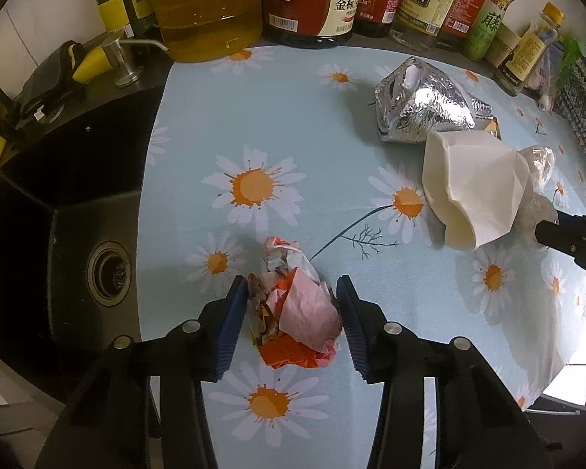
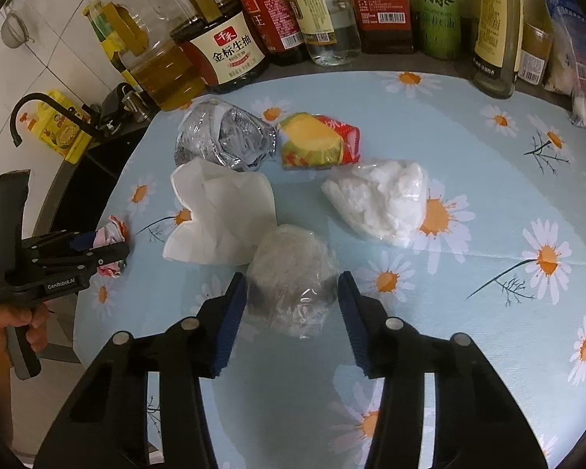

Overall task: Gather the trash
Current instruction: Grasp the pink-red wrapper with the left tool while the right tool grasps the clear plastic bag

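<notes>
Both tongs are sitting open on the counter [image 1: 199, 125]: left tongs [image 1: 292, 322] straddling a light paper wad [image 1: 297, 308], right tongs [image 2: 293, 314] around slippery crinkly plastic [image 2: 291, 281]. Squeezing mid-bulk looks best.

Home kitchen; black sink [image 1: 58, 211] beside daisy-print counter cloth [image 1: 285, 125]; condiment bottles [image 1: 316, 0] along back.
</notes>
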Action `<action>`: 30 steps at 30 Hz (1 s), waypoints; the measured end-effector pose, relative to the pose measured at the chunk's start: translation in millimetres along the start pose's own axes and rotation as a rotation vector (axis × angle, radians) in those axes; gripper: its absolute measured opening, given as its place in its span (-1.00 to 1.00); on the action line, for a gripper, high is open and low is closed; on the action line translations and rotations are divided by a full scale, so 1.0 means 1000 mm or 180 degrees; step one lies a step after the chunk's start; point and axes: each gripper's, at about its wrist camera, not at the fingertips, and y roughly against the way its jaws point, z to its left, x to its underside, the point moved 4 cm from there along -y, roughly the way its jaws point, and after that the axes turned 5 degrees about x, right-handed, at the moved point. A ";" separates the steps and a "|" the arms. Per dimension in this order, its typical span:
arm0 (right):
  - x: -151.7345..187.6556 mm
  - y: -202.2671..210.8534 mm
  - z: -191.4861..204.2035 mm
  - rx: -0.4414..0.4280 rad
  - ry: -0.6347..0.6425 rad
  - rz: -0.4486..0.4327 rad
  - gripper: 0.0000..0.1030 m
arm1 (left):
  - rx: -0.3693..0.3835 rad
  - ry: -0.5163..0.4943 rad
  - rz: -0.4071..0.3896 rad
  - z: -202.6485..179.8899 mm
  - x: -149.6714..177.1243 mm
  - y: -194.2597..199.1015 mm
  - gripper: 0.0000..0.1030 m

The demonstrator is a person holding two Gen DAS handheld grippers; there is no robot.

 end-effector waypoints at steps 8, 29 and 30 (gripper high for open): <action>0.006 0.008 0.003 -0.0023 0.0053 -0.0055 -0.09 | 0.0118 0.0025 -0.0081 -0.006 0.001 0.013 -0.15; 0.061 0.052 0.040 -0.0032 0.0127 -0.0154 -0.09 | 0.0358 -0.0052 -0.0366 -0.029 0.064 0.063 -0.15; 0.066 0.052 0.043 -0.0034 0.0121 -0.0140 -0.09 | 0.0367 -0.0055 -0.0370 -0.030 0.068 0.064 -0.15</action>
